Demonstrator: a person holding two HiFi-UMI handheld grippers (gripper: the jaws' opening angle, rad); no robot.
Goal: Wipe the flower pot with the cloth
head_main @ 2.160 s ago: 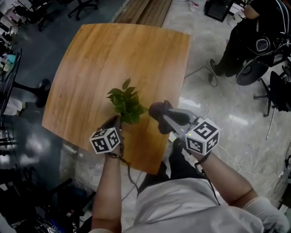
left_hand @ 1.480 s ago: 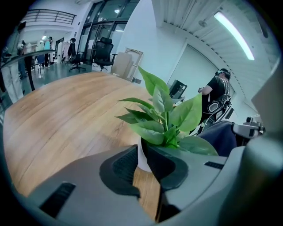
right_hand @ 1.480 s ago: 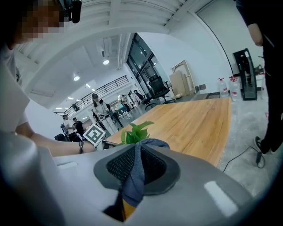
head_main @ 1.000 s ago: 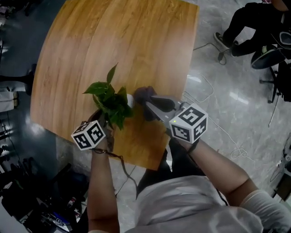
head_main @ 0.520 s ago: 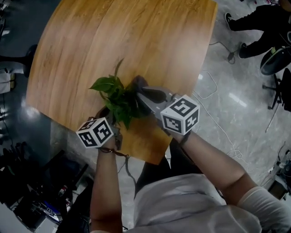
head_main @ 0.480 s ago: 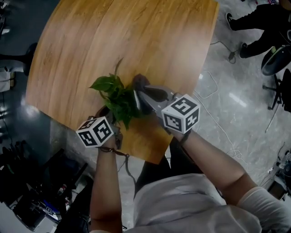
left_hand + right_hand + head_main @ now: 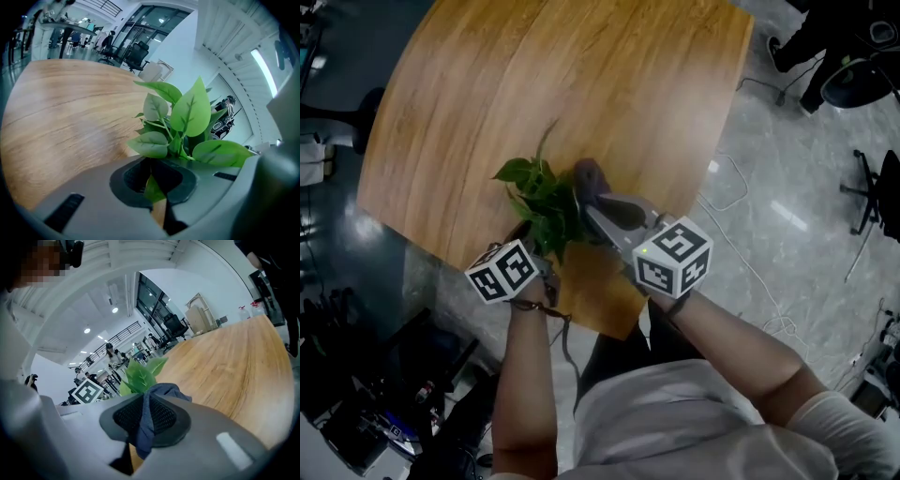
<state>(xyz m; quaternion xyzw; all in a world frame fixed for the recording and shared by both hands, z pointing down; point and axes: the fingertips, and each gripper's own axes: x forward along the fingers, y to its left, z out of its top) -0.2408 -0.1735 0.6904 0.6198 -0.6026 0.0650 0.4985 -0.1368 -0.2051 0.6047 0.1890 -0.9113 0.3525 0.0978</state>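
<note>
A small leafy plant [image 7: 539, 199] stands near the front edge of the wooden table [image 7: 581, 84]. Its flower pot is hidden under the leaves and the grippers. In the head view my left gripper [image 7: 534, 246] reaches in from below the leaves. In the left gripper view it [image 7: 155, 183] is shut at the plant's base, a leaf [image 7: 153, 190] pinched between the pads and the foliage [image 7: 185, 117] rising just ahead. My right gripper [image 7: 587, 192] is shut on a dark blue-grey cloth [image 7: 585, 175] and presses it against the plant's right side. The right gripper view shows the cloth [image 7: 161, 392] bunched between the gripper's pads [image 7: 145, 420].
The table's front edge [image 7: 581, 314] lies just under both grippers, with grey floor beyond it. A cable [image 7: 736, 192] lies on the floor to the right. An office chair [image 7: 872, 187] and a seated person's legs [image 7: 811, 47] are at the top right.
The right gripper has carried the cloth leftward from beside the plant to against it. The left gripper has stayed at the plant's base. The head camera has shifted.
</note>
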